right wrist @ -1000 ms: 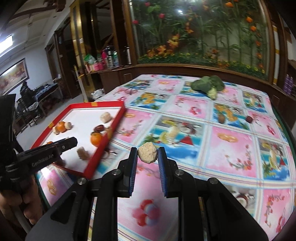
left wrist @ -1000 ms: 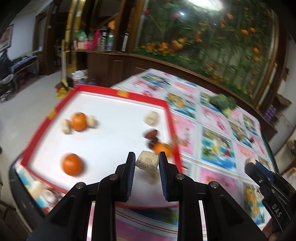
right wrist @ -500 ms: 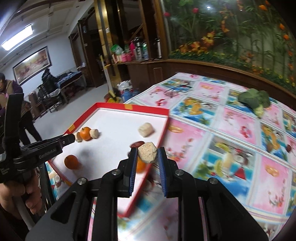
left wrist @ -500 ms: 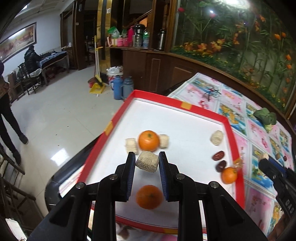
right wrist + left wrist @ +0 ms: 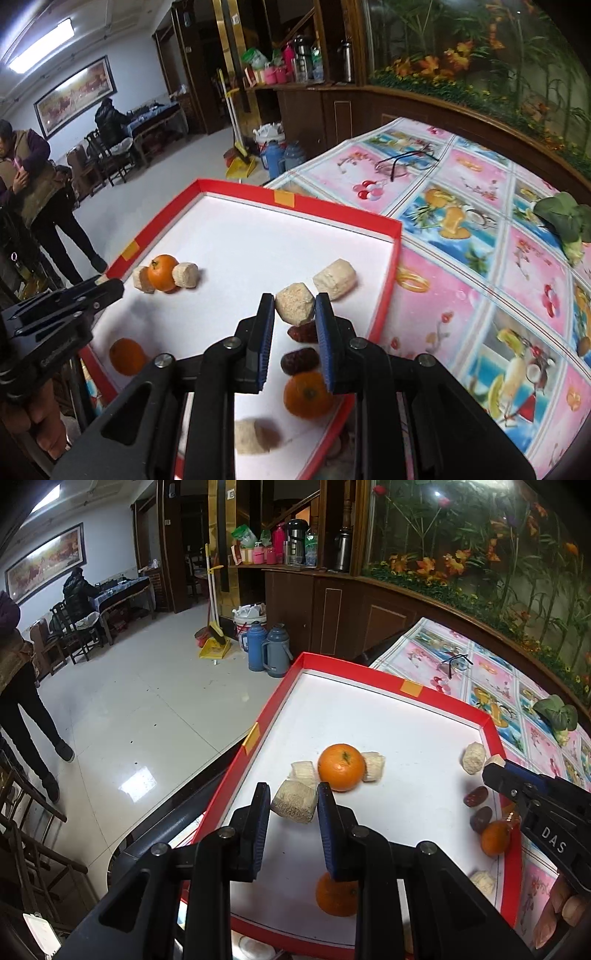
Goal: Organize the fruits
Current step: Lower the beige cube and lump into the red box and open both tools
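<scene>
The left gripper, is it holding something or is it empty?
Holding. The left gripper is shut on a beige cake piece; both fingers press its sides, and it hangs above the red tray.

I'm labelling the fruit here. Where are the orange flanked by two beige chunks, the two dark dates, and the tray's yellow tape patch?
orange (image 5: 341,767), left wrist view, centre of its peel.
dates (image 5: 300,360), right wrist view, middle of the nearer one.
tape patch (image 5: 284,199), right wrist view, its centre, far rim.

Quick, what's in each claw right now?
Left gripper: closed on a beige puffed snack.
Right gripper: closed on another beige snack piece.
</scene>
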A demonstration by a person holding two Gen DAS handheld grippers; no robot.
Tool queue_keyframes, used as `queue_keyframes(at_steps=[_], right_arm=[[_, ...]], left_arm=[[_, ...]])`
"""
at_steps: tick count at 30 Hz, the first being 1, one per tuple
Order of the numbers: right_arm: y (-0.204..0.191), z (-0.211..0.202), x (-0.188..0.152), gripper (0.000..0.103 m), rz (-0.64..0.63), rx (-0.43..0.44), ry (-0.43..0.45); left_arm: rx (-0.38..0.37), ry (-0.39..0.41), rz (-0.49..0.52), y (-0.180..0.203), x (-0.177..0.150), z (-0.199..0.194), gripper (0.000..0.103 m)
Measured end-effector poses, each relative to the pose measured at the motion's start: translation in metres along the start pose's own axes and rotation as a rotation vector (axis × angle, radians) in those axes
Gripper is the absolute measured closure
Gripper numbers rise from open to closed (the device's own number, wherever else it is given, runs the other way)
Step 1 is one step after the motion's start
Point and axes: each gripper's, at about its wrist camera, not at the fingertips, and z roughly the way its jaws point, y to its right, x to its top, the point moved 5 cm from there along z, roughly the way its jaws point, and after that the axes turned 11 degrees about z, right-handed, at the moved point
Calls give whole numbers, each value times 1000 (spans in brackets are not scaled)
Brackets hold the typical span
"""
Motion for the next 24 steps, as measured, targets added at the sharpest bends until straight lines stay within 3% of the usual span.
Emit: queue_keyframes(at_steps=[24], right_arm=[[-9,34,21,78,-12,-6,-28]], left_arm=[[6,-21,0,-8,4,8,79]])
